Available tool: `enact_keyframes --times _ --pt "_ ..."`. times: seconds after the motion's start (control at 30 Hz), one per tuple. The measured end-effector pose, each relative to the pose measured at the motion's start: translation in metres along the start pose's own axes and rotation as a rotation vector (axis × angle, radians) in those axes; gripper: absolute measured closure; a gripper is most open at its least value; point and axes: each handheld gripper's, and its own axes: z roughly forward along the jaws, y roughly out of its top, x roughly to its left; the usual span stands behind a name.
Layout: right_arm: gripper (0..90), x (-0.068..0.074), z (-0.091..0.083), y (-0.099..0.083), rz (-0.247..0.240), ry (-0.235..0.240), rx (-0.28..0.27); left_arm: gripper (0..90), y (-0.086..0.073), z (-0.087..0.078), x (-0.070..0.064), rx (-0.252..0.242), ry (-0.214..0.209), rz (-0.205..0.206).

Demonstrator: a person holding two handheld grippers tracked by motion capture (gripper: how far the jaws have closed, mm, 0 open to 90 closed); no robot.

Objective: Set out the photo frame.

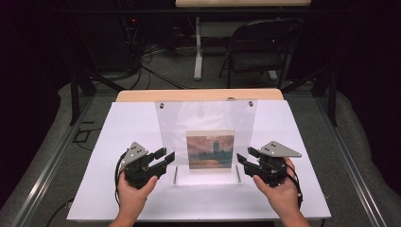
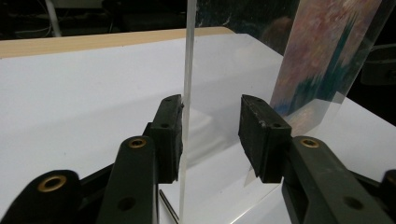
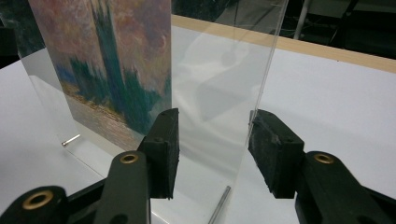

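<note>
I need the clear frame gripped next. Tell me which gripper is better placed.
Left gripper, narrowly: one pad already touches the clear frame edge. The right gripper straddles its edge too, nearly touching. Both are open.

High view looks down from the person's side; both gripper views sit close, sharing the clear acrylic frame (image 1: 205, 142) edge-on.

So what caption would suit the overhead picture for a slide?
Two hand-held claws, left claw and right claw, open at either edge of an upright clear frame holding a painting.
</note>
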Motion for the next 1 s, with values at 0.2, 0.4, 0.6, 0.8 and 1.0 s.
enact_keyframes --times 0.2,0.4,0.6,0.8,1.0 --pt "47.0 0.001 0.001 -0.001 -0.007 0.008 -0.005 51.9 -0.002 -0.002 0.001 0.006 0.028 0.004" --pt "41.1 0.001 0.001 0.000 -0.010 0.008 -0.016 45.7 -0.002 -0.009 0.005 -0.002 0.050 0.007" --pt "36.8 -0.003 -0.002 0.000 -0.010 -0.001 -0.017 40.8 -0.003 -0.021 0.011 -0.015 0.063 0.018" --pt "35.8 -0.007 -0.012 -0.003 -0.013 -0.016 -0.027 39.5 -0.008 -0.033 0.019 -0.018 0.083 0.019" --pt "35.8 -0.010 -0.020 -0.012 0.006 -0.021 -0.034 39.5 -0.020 -0.041 0.031 -0.005 0.119 0.002"
